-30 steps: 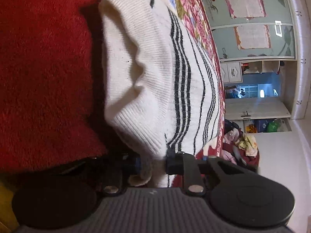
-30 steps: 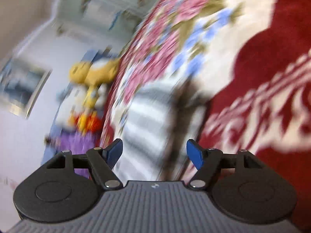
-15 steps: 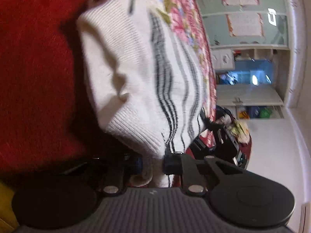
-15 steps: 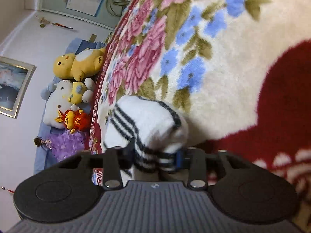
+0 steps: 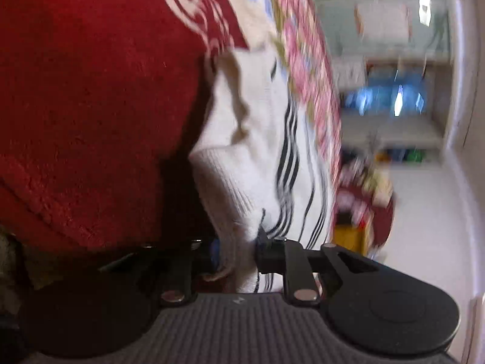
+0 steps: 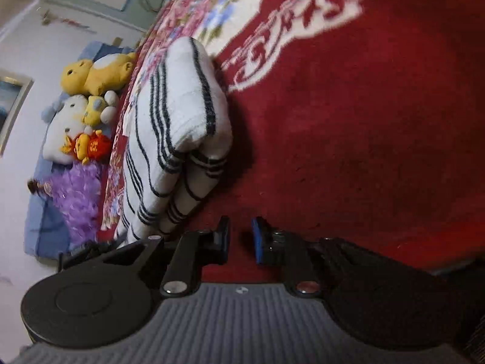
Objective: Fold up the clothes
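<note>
A white knit sweater with black stripes [image 5: 257, 151] lies bunched on a red patterned blanket [image 5: 91, 91]. My left gripper [image 5: 236, 250] is at its near ribbed hem, and the cloth sits pinched between the two pads while the jaws are opening. In the right wrist view the sweater [image 6: 178, 106] lies folded in thick layers near the bed's left edge. My right gripper [image 6: 239, 236] is just right of its near end, over the bare red blanket [image 6: 348, 121]. Its jaws are closing to a narrow gap with nothing between them.
The blanket's floral border [image 5: 303, 60] runs along the bed edge. Beyond it stand blurred wardrobe doors [image 5: 394, 30] and a heap of clothes on the floor [image 5: 363, 194]. Plush toys [image 6: 91, 72] and a purple fluffy thing [image 6: 75, 194] lie beside the bed.
The right gripper closed around the sweater's folded end, then drew back and right; its jaws are now empty. The left gripper moved along the bed with the hem, and the sweater bunched up.
</note>
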`<state>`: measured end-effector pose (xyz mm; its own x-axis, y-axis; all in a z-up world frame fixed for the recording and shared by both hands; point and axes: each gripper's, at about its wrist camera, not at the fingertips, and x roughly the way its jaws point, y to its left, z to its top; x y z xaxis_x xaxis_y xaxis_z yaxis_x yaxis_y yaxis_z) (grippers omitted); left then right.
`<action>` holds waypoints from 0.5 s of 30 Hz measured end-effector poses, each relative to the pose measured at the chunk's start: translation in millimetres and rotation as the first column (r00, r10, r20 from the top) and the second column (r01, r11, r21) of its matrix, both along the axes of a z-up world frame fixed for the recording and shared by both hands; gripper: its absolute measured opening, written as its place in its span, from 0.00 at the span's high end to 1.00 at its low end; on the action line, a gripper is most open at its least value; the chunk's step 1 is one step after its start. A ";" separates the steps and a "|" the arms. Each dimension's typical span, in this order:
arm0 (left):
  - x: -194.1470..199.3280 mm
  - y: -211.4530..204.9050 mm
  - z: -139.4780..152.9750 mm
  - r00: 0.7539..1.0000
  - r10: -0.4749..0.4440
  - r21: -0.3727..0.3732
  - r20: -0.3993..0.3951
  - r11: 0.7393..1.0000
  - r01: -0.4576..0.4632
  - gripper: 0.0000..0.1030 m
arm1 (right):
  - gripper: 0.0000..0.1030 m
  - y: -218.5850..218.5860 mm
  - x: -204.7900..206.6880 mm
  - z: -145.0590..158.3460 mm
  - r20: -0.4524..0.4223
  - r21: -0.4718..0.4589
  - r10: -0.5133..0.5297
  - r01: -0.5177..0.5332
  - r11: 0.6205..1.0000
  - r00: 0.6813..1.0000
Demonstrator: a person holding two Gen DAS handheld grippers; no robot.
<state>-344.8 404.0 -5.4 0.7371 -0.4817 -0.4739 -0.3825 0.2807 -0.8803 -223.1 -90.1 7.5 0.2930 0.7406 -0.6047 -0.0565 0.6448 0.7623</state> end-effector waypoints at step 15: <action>-66.0 -73.1 24.3 0.960 0.281 0.246 -0.012 0.931 -0.270 0.34 | 0.49 -5.6 43.5 46.4 0.190 0.195 0.005 -0.043 0.980 0.982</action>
